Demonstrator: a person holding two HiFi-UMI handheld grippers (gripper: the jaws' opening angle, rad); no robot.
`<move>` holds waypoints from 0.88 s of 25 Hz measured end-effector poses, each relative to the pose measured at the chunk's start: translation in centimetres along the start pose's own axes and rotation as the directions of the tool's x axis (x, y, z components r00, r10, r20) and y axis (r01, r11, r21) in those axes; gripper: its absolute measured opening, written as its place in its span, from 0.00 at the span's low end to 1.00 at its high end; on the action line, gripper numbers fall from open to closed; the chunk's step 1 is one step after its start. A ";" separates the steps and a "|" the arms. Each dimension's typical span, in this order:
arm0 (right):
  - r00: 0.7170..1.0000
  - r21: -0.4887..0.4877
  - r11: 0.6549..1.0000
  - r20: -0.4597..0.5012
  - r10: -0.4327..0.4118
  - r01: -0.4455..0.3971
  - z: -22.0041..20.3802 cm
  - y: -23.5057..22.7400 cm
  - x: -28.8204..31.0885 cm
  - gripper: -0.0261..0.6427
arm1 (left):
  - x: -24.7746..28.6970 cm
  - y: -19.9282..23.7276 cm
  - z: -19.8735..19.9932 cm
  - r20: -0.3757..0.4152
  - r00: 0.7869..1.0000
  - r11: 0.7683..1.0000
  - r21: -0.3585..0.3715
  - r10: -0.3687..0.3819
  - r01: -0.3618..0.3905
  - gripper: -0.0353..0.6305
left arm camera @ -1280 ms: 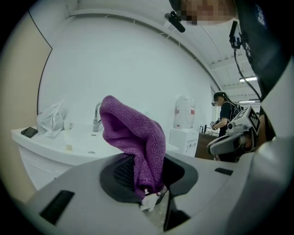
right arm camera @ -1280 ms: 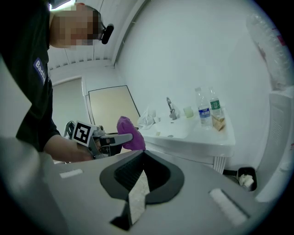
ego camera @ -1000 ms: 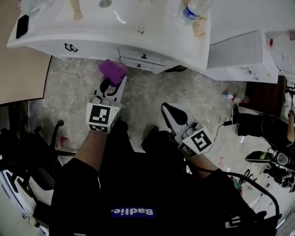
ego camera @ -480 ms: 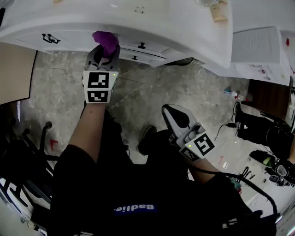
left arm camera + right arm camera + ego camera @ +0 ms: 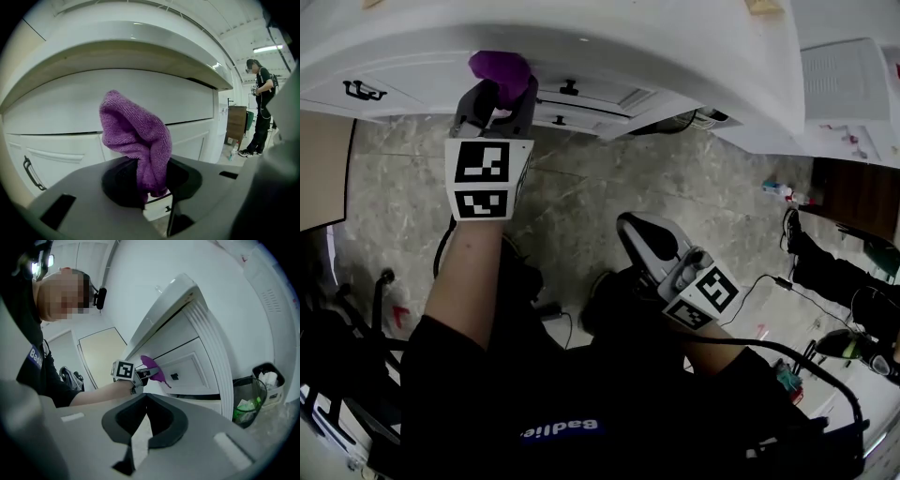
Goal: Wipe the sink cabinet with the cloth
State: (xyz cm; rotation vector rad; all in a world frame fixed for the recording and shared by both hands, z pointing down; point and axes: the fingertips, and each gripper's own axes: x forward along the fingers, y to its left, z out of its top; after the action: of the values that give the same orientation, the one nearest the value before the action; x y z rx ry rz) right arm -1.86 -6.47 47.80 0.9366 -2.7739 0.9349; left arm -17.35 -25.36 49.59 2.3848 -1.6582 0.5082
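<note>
Our left gripper (image 5: 499,94), clamped on the purple cloth (image 5: 136,136), should press it flat against the sink cabinet (image 5: 61,105) front. Our right gripper (image 5: 649,242) hangs closed and empty, well below the cabinet.

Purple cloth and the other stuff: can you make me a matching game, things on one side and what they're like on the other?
Things:
1. cloth
2. right gripper
3. handle
4. bin

What they're like:
A. jaws together, nothing in them
B. black, on the white cabinet front
C. purple, pinched in the left gripper jaws
D. on the floor, something green inside

Pairs: 1-C, 2-A, 3-B, 4-D
</note>
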 end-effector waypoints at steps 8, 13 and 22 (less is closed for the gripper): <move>0.998 0.016 1.000 0.055 0.017 -0.018 -1.8 -2.9 -1.0 0.04 | 1.3 -6.9 2.1 0.021 0.984 0.984 0.033 -0.174 0.174 0.21; 0.994 0.006 1.000 0.108 0.017 -0.018 -2.1 -4.4 -1.5 0.04 | 2.3 -12.1 3.4 0.050 0.960 0.957 0.108 -0.276 0.270 0.21; 0.975 -0.016 0.999 0.217 0.040 -0.037 -3.0 -6.2 -2.8 0.04 | 4.1 -20.3 4.2 0.112 0.906 0.905 0.181 -0.408 0.385 0.21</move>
State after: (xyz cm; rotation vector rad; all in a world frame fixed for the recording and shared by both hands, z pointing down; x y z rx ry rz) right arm 3.55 -7.15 52.80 1.0454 -2.9840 0.8682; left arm 3.62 -23.16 48.06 2.8378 -1.1577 0.4056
